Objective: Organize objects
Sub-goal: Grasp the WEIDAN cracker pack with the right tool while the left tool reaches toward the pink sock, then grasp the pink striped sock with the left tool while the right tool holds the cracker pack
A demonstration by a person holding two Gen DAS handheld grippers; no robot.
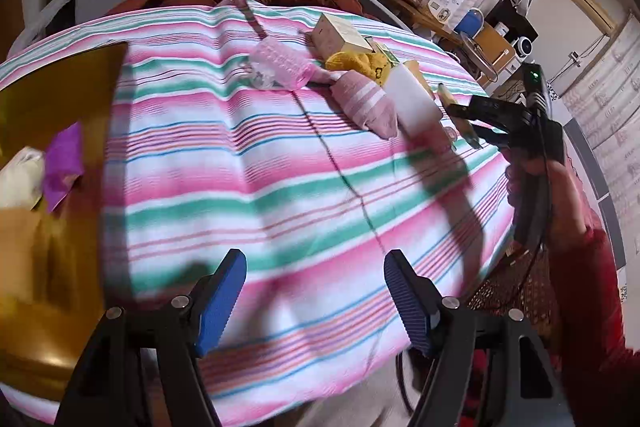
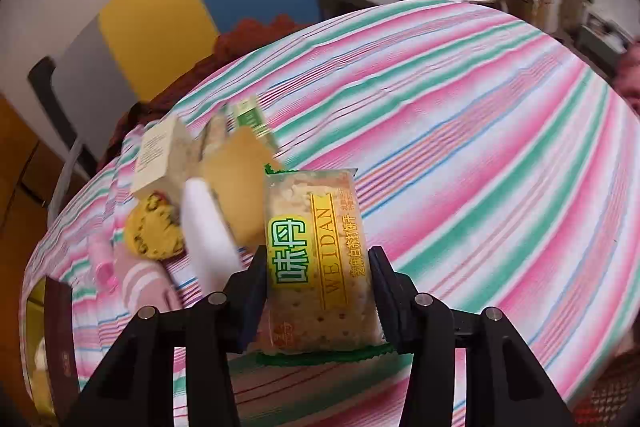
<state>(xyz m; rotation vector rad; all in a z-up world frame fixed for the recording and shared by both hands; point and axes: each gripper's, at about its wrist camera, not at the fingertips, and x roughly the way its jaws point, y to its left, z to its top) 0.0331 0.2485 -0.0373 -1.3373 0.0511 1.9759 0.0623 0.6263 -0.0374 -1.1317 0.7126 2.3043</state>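
Note:
My right gripper point(image 2: 318, 283) is shut on a cracker packet point(image 2: 316, 267) with a yellow-and-green label; its pads press on both long sides. In the left wrist view the same right gripper point(image 1: 474, 127) shows at the right, held by a hand in a red sleeve, with the packet edge-on between its fingers. My left gripper point(image 1: 316, 291) is open over the striped cloth point(image 1: 260, 167) with nothing between its blue pads. A pile lies at the far side: a beige box point(image 1: 340, 35), a yellow knitted item point(image 1: 360, 63), a pink striped sock point(image 1: 368, 99) and a white sponge point(image 1: 416, 99).
A golden box point(image 1: 60, 99) at the left edge holds a purple piece point(image 1: 64, 163) and a white item point(image 1: 20, 179). A pink translucent item point(image 1: 280, 63) lies left of the pile. A blue-and-yellow chair back point(image 2: 208, 7) stands behind the table. Cluttered shelves point(image 1: 480, 23) stand at the back right.

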